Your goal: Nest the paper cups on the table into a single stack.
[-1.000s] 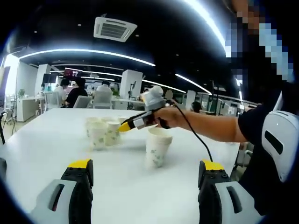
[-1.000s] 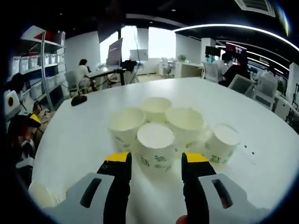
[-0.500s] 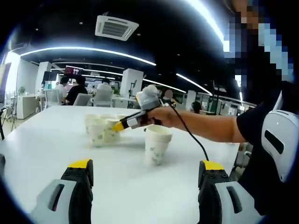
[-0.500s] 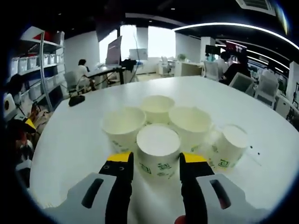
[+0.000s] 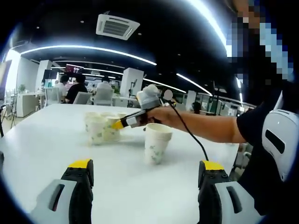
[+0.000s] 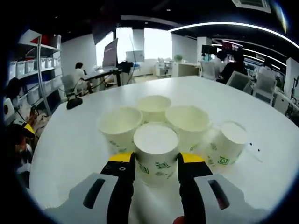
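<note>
Since a second ago the right gripper (image 6: 154, 161) has closed in on the nearest paper cup (image 6: 156, 151); its yellow-tipped jaws now sit tight against both sides of that cup, clenched on it or nearly so. The cup stands upright at the front of a cluster: three open cups (image 6: 156, 109) packed behind it, plus one tilted cup (image 6: 227, 144) off to the side, all on the white table (image 6: 74, 135). In the left gripper view the left gripper (image 5: 145, 179) hangs released, jaws wide apart, above the table with nothing between them. A lone cup (image 5: 156, 143) stands ahead of it, well apart from the cluster (image 5: 101, 128), where the right gripper (image 5: 119, 124) reaches in, held by the person's hand (image 5: 164, 115)
</note>
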Available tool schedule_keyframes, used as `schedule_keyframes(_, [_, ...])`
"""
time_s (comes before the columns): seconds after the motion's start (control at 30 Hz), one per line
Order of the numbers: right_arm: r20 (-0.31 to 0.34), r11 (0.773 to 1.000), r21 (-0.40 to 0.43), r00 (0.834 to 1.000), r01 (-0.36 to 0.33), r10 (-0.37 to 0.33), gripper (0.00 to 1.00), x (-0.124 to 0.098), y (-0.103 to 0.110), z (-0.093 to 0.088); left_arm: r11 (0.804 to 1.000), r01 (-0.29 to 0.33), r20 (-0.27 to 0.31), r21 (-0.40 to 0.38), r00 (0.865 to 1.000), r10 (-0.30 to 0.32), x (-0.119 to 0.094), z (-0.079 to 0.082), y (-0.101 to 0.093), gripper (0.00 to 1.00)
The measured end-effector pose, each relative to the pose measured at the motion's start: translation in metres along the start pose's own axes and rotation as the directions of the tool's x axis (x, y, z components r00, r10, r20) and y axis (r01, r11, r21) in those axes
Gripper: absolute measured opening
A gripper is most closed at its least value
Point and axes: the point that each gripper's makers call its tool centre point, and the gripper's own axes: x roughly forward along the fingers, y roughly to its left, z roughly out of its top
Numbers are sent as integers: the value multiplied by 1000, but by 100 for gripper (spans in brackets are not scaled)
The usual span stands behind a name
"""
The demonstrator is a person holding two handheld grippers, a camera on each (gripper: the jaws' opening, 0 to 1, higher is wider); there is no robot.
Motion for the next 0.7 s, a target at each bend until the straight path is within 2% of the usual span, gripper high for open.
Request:
schedule_keyframes(0.27, [31,1000,4,1000,6,-7,38,-19,-2,7,1000,11,9,-14,1000,-11,3,2,-1,98])
schedule_keyframes(0.6, [77,1000,10,997,-20,19,38,-41,8,14,999,32,8,-9,999,-32,8,4,-9,97])
schedule_keyframes(0.7, [147,999,27,989,-34,29,38,-56,11,28,999,34,7,-8,999,-34,9,6,-12,97])
